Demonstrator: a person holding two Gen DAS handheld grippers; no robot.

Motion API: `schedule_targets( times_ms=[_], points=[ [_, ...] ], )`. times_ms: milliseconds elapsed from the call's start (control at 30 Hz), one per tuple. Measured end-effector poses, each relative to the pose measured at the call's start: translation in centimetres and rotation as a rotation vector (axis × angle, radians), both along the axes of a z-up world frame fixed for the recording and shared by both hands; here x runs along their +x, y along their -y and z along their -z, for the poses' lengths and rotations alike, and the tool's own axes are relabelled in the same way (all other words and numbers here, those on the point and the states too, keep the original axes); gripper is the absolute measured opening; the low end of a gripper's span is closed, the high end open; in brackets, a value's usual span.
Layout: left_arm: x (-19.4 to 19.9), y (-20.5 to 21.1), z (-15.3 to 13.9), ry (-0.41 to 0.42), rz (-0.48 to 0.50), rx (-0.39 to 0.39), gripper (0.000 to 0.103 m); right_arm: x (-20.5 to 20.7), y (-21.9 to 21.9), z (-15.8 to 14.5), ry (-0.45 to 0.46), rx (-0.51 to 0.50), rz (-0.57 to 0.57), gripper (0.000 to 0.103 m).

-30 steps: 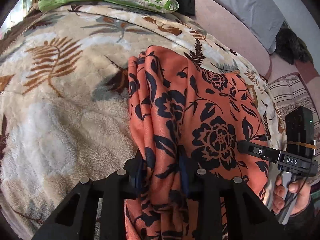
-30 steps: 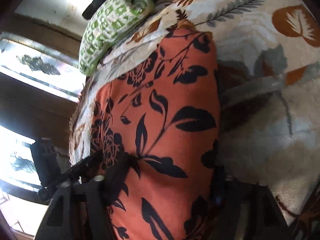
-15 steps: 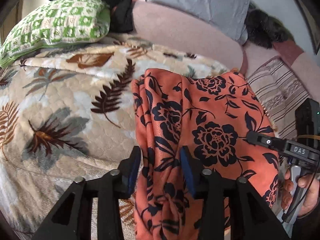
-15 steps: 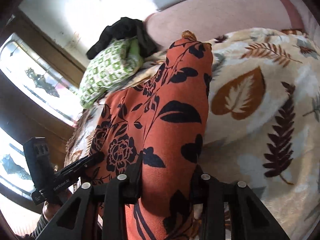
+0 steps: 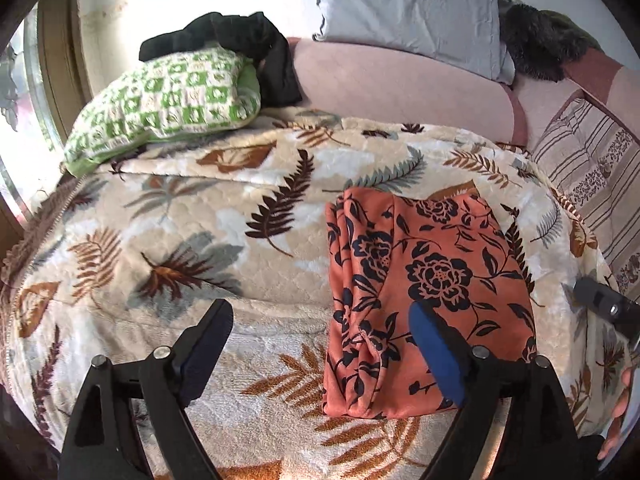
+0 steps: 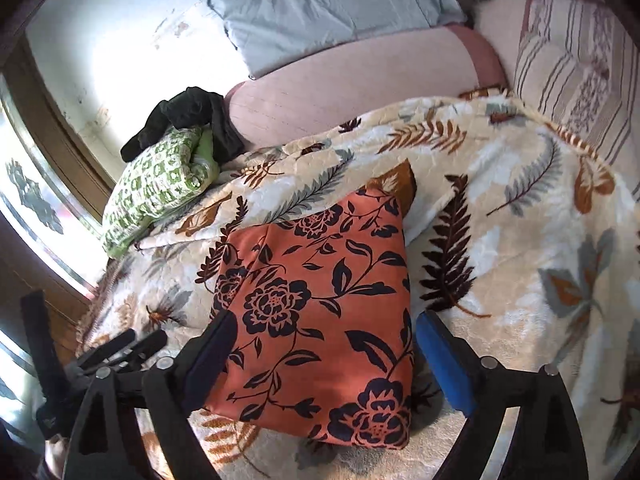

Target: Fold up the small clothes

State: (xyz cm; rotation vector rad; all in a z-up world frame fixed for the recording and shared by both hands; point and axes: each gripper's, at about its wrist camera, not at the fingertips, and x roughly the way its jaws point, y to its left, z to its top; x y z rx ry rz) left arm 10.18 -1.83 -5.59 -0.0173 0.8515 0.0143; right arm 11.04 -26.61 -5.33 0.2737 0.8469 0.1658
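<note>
An orange garment with dark blue flowers [image 5: 424, 280] lies folded into a rectangle on the leaf-patterned blanket [image 5: 200, 248]. It also shows in the right wrist view [image 6: 320, 304]. My left gripper [image 5: 320, 344] is open and empty, just in front of the garment's near left edge. My right gripper [image 6: 324, 352] is open and empty, its jaws wide apart over the garment's near end. Part of the right gripper [image 5: 600, 304] shows at the right edge of the left wrist view. The left gripper [image 6: 112, 352] shows at the lower left of the right wrist view.
A green checked pillow [image 5: 168, 100] with a black garment [image 5: 240, 44] on it lies at the back left. A pink bolster [image 5: 400, 84], a grey pillow [image 5: 408, 12] and a striped cushion [image 5: 592, 176] line the back and right. A window [image 6: 24, 208] is at left.
Both grippers have let go of the orange garment and opened. They have pulled back and up, and the garment now lies folded flat on the blanket.
</note>
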Motion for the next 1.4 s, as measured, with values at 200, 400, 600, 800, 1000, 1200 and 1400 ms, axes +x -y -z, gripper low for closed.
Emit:
schedule_targets(
  times_ms=[200, 400, 600, 800, 1000, 1200, 1400],
  points=[
    [-3.5, 1.5, -3.3, 0.029, 0.043, 0.044, 0.095, -3.7, -2.0, -0.5, -0.071, -0.151, -0.032, 0.102],
    [-5.8, 2.2, -5.2, 0.058, 0.060, 0.002, 0.095, -6.2, -2.4, -2.2, -0.079, -0.188, 0.004, 0.103],
    [-7.3, 2.6, -6.7, 0.091, 0.068, -0.025, 0.095, -7.2, -2.8, -3.0, -0.094, -0.245, 0.002, 0.103],
    [-7.6, 3.0, -7.2, 0.086, 0.033, 0.048, 0.095, -7.9, -2.8, -3.9, -0.077, -0.249, 0.010, 0.103],
    [-7.8, 3.1, -7.2, 0.087, 0.023, 0.088, 0.095, -8.1, -2.9, -4.3, -0.066, -0.252, 0.010, 0.103],
    [-7.4, 2.7, -7.1, 0.078, 0.023, 0.047, 0.095, -8.0, -3.2, -4.6, -0.057, -0.263, 0.003, 0.103],
    [-6.8, 2.4, -7.1, 0.081, 0.005, 0.038, 0.095, -7.5, -3.3, -4.3, -0.060, -0.266, -0.002, 0.103]
  ],
)
